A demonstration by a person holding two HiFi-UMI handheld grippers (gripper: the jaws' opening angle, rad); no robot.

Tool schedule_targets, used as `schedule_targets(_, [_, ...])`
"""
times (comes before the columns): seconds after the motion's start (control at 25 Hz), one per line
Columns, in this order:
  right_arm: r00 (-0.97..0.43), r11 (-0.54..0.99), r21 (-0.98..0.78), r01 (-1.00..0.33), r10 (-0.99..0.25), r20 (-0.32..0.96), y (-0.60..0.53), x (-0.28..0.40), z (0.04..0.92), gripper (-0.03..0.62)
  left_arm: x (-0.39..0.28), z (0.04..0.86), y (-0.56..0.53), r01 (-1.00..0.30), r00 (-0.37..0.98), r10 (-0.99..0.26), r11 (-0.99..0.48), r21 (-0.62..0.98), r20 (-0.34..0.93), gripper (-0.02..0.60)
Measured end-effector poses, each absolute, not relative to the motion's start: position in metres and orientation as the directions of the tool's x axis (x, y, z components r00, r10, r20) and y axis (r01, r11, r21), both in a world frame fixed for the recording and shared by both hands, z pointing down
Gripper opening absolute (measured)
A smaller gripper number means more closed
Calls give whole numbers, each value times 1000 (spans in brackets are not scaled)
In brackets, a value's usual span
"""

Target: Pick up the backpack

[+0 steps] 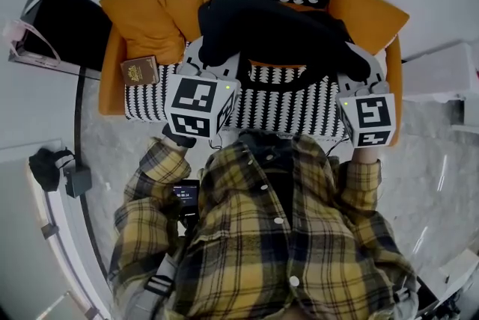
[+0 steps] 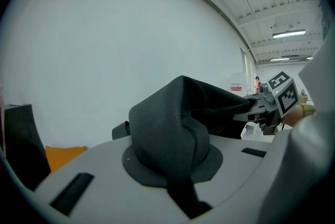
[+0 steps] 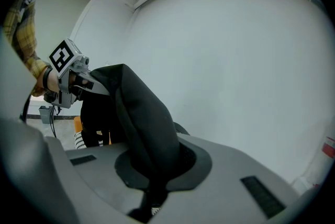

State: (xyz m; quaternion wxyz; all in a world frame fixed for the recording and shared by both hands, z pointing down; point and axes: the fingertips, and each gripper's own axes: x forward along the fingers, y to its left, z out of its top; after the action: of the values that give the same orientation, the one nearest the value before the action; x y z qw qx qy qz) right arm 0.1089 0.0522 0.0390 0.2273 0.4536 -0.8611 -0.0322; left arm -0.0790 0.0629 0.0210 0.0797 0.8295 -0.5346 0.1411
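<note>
The black backpack (image 1: 277,31) hangs above the sofa, stretched between my two grippers. In the head view my left gripper (image 1: 212,53) grips its left end and my right gripper (image 1: 358,63) its right end. In the left gripper view a fold of the backpack's black fabric (image 2: 172,134) is pinched between the shut jaws of the left gripper (image 2: 180,186), and the right gripper (image 2: 273,101) shows beyond it. In the right gripper view the right gripper (image 3: 152,189) is shut on another fold of the backpack (image 3: 141,129), with the left gripper (image 3: 70,79) at the far end.
The sofa (image 1: 292,105) has a black-and-white patterned seat and orange cushions (image 1: 142,16). A brown book (image 1: 139,70) lies at its left end. A black box (image 1: 63,23) stands to the left, white furniture (image 1: 441,72) to the right, and a black device with cable (image 1: 56,169) lies on the floor.
</note>
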Motion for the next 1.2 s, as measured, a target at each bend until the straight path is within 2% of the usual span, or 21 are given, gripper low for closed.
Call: schedule_targets(1.2, [-463, 579, 258, -773, -794, 394, 49, 105, 42, 21, -83, 27, 58, -891, 424, -841, -454, -13, 336, 40])
